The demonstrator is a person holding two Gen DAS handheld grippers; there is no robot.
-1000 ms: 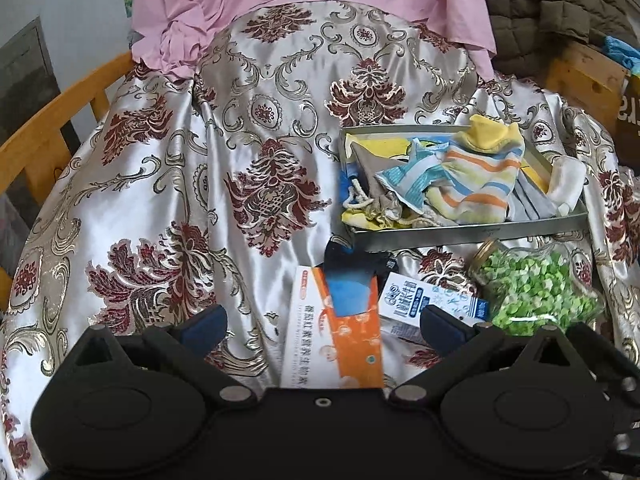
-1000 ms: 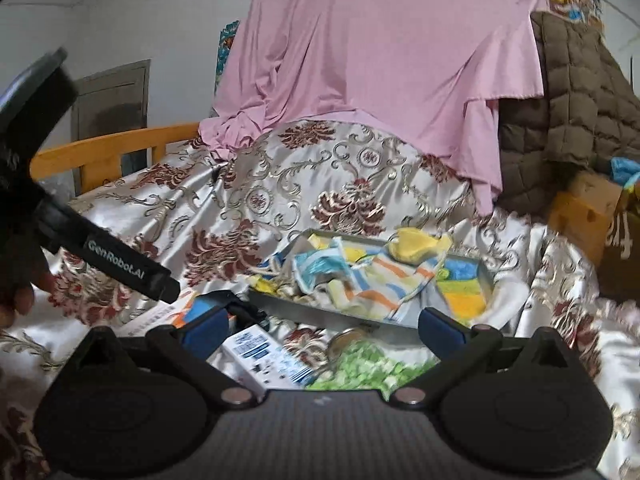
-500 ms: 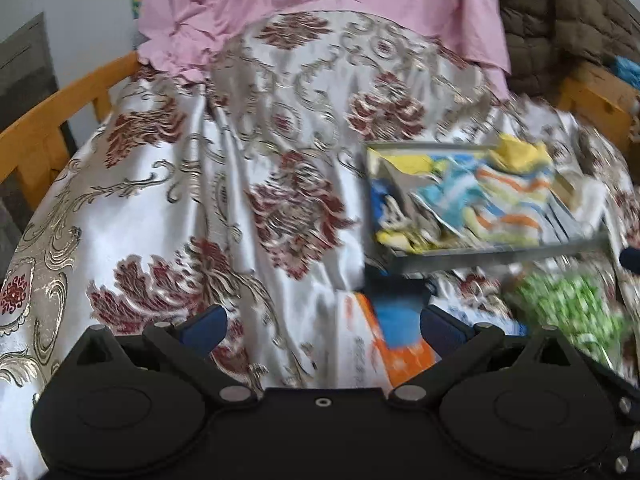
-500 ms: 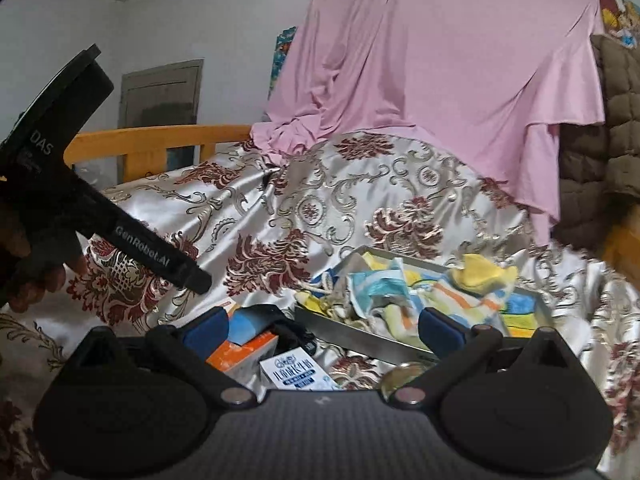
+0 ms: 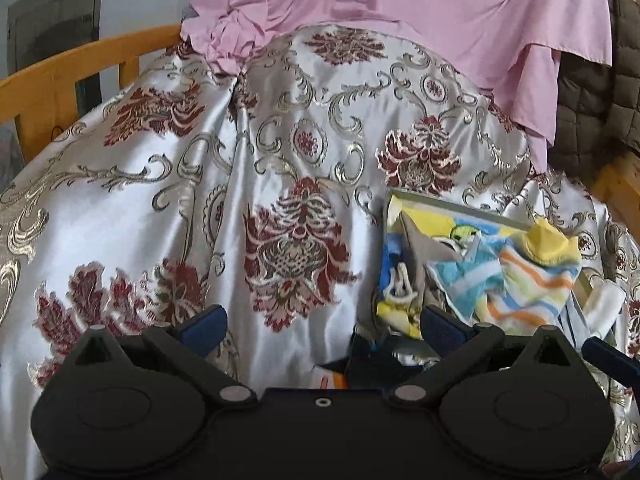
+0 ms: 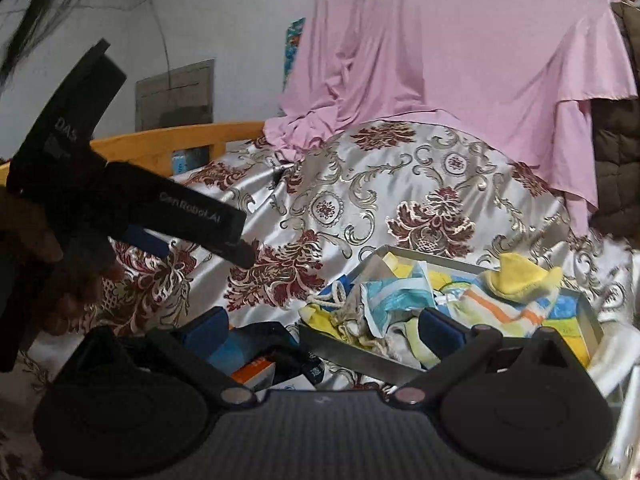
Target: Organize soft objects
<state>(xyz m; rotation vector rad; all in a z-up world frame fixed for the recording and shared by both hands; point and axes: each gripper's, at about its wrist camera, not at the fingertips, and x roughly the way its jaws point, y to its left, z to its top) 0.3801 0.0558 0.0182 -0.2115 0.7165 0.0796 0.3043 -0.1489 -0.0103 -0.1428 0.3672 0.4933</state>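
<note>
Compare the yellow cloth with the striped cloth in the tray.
The yellow cloth is one plain colour; the striped cloth carries orange, blue and white bands. The yellow cloth is bunched into a small peak on top; the striped cloth spreads wider beneath it. Both lie in the grey tray.

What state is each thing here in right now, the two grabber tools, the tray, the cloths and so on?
Left gripper: open, holding nothing.
Right gripper: open, holding nothing.
Metal tray: lying on the patterned bedspread, heaped with cloths.
Striped cloth: crumpled on top of the heap.
Yellow cloth: bunched up, on the striped cloth.
Pink sheet: draped, hanging in folds.
Patterned bedspread: spread out, creased.
Orange box: lying flat, partly hidden.
</note>
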